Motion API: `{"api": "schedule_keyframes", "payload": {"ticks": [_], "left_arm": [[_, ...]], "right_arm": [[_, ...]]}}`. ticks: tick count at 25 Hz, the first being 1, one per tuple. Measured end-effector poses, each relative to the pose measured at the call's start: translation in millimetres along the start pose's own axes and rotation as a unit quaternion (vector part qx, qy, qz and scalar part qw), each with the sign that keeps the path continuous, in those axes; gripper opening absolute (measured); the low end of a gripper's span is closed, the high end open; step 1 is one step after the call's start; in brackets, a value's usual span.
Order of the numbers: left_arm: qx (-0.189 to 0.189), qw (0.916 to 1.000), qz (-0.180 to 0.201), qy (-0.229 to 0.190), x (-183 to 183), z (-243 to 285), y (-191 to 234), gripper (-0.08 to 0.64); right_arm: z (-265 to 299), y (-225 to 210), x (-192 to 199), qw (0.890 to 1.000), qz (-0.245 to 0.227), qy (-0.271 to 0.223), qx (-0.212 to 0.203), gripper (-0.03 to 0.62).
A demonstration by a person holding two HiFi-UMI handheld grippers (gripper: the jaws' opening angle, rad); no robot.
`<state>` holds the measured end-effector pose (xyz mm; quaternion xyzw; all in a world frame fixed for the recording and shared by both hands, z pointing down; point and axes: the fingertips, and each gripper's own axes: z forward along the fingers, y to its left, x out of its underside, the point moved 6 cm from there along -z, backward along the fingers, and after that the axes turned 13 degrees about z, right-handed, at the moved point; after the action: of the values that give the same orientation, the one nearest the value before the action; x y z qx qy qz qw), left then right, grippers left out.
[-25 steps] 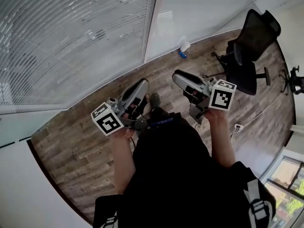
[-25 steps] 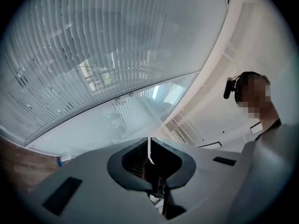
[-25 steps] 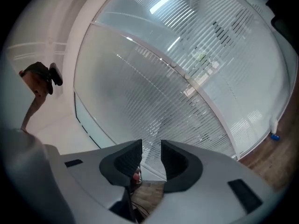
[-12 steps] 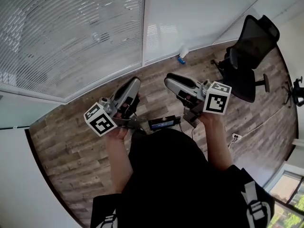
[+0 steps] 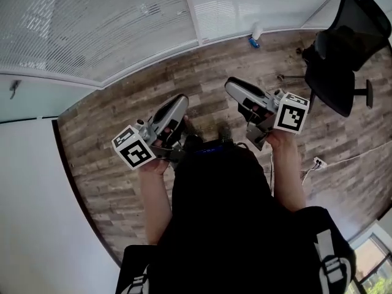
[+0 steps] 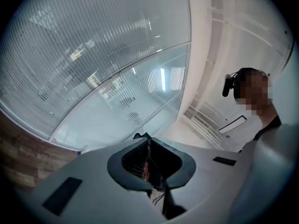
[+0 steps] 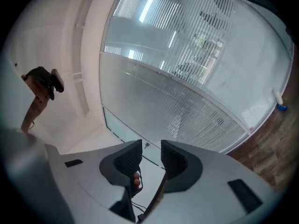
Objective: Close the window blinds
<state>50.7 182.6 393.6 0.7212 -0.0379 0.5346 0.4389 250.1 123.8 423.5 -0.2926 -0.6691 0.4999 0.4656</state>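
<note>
White slatted blinds (image 5: 92, 23) hang lowered over the far left window, well apart from both grippers. The left gripper (image 5: 176, 106), jaws together and empty, and the right gripper (image 5: 236, 89), jaws apart and empty, point toward the window above the wood floor (image 5: 104, 152). Two grippers; one office chair (image 5: 340, 48), far right.

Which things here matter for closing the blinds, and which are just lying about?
Job:
white slatted window blinds
grey left tongs, shut
grey right tongs, open and empty

Lying about:
black swivel office chair
small white-and-blue object
</note>
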Motion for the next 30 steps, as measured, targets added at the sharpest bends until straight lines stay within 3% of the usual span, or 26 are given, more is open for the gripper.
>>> {"api": "schedule_keyframes", "payload": {"ticks": [4, 8, 14, 19, 22, 25, 30], "left_arm": [[0.005, 0.9985, 0.051, 0.015, -5, 0, -37, 0.013], [0.023, 0.9974, 0.063, 0.028, -4, 2, -54, 0.014], [0.055, 0.9972, 0.046, 0.021, 7, -2, -60, 0.013], [0.074, 0.9971, -0.003, -0.016, 75, -22, -100, 0.014], [0.085, 0.9954, -0.029, -0.033, 100, -24, -116, 0.014], [0.081, 0.9952, -0.025, -0.049, 103, -39, -130, 0.014], [0.042, 0.9954, 0.010, -0.086, 86, -72, -142, 0.014]], "right_arm": [[-13, 17, 8, 0.999, -0.009, -0.018, -0.045, 0.132], [-17, 34, 20, 0.997, -0.014, -0.028, -0.064, 0.132], [-37, 45, 41, 0.999, -0.024, -0.034, -0.021, 0.132], [-118, 64, 98, 0.998, -0.046, -0.025, 0.036, 0.132], [-146, 66, 115, 0.997, -0.035, -0.025, 0.065, 0.132], [-148, 79, 126, 0.997, -0.048, -0.011, 0.065, 0.130], [-132, 95, 132, 0.998, -0.058, 0.012, 0.025, 0.127]]}}
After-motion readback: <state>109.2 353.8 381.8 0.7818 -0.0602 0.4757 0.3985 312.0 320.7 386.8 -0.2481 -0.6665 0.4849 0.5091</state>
